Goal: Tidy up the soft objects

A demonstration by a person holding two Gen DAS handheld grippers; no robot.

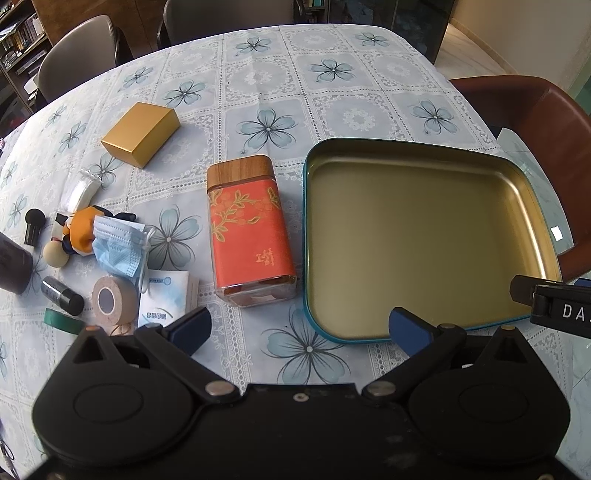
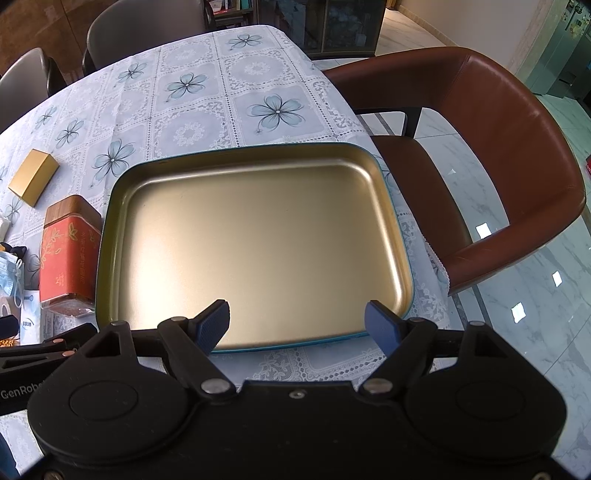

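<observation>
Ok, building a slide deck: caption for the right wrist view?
Open right gripper above an empty gold tray, red tea tin at left.

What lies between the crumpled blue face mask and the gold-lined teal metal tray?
In the left wrist view, an orange tea jar with a wooden lid lies between the mask and the tray.

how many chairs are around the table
3: a brown chair at the table's right side, and two grey chairs at the far edge. Others may sit outside the views.
</observation>
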